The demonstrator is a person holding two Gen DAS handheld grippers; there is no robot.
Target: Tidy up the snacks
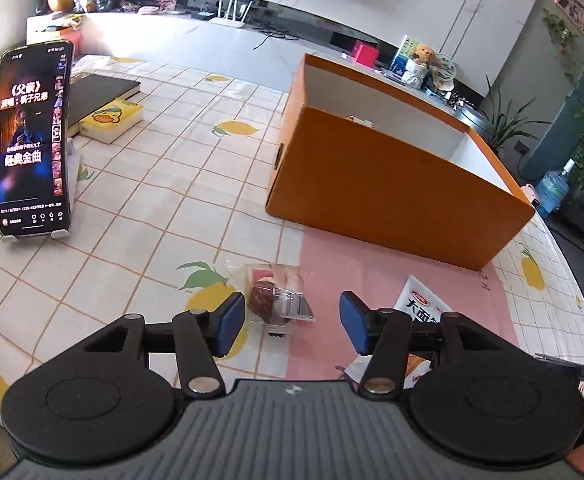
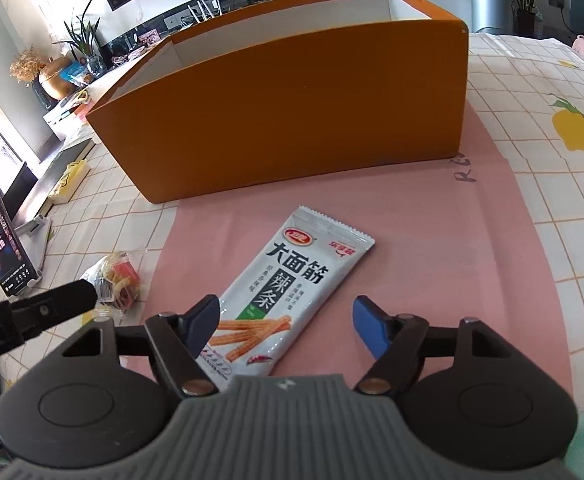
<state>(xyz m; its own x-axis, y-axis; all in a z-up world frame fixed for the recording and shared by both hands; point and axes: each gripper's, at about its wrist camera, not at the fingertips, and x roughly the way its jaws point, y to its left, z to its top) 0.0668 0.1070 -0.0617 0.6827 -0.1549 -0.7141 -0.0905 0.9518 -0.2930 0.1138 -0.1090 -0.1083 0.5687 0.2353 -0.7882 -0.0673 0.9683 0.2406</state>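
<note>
A white snack packet (image 2: 287,284), printed 大面筋 and 辣条 above pictured orange sticks, is laid flat on a pink mat (image 2: 432,240), near an open orange box (image 2: 292,120); the right gripper (image 2: 285,330) is held spread above the packet's lower end, nothing pinched; the left gripper (image 1: 287,322) is likewise spread over a clear-wrapped cake (image 1: 273,298); 经典金曲 is shown on a propped phone (image 1: 31,136).
</note>
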